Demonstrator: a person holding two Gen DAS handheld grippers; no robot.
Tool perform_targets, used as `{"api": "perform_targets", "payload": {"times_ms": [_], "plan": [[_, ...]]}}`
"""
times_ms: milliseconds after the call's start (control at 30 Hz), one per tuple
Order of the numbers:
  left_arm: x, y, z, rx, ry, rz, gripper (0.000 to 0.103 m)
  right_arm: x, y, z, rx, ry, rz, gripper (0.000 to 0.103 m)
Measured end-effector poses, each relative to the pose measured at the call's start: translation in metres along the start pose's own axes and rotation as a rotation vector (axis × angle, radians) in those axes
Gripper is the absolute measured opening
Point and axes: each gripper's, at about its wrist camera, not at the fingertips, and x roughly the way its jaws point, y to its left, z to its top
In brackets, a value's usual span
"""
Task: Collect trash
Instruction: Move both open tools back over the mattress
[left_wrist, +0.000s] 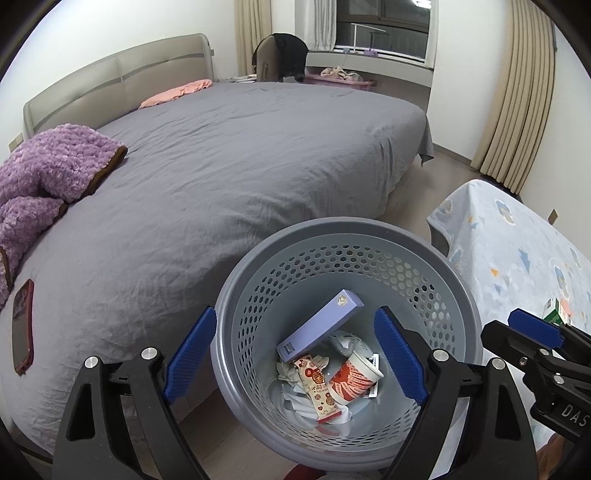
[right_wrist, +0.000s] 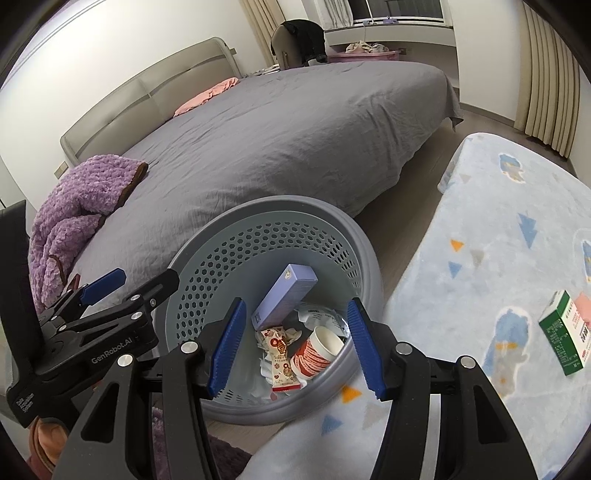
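**Both grippers empty over the bin**

The left gripper (left_wrist: 295, 354) fills the bottom of its own view, blue pads (left_wrist: 190, 354) spread wide with nothing between them, straddling the near rim of the bin (left_wrist: 461, 295). The right gripper (right_wrist: 295, 345) hangs beside it, jaws partly apart and likewise empty, aimed down into the same opening. Both point steeply downward, which suits dropping things in rather than reaching for them.

The bin, a grey perforated basket, stands on the floor in the gap between the bed (left_wrist: 240, 166) and a low surface under a pale patterned blanket (right_wrist: 498, 240). Inside lie a purple box (left_wrist: 319, 326) leaning on the wall, a red-and-white cup (left_wrist: 354, 378) on its side, a snack wrapper (left_wrist: 317, 387) and crumpled paper. I judge these already collected.

A green box (right_wrist: 563, 332) stands on the blanket to the right, well apart from the bin; it is probably the next piece, and the right gripper is the closer one. A phone (left_wrist: 22, 328) lies near the bed's edge on the left; it does not look like trash.

The bin's far rim sits close against the bed. The blanket's edge lies just beside its right rim, so the floor gap is tight. Above the bin is open room, and the blanket around the green box is bare enough for an approach.
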Motion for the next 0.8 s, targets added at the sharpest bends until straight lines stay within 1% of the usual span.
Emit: {"api": "perform_targets", "payload": {"times_ms": [167,400,600,800], "plan": [[-0.009,-0.01,-0.003,0.034,-0.019,0.001,0.086,-0.017,-0.011,-0.01,0.022,-0.018,-0.011,0.055],[-0.017,-0.029,-0.014,0.056,-0.008,-0.035,0.087,-0.046,-0.046,-0.036,0.08,-0.028,-0.06,0.055],[-0.029,-0.065,-0.025,0.096,-0.006,-0.095,0.087,-0.078,-0.097,-0.066,0.154,-0.043,-0.134,0.055],[-0.04,-0.114,-0.034,0.141,-0.004,-0.162,0.088,-0.112,-0.159,-0.089,0.239,-0.064,-0.215,0.055]]}}
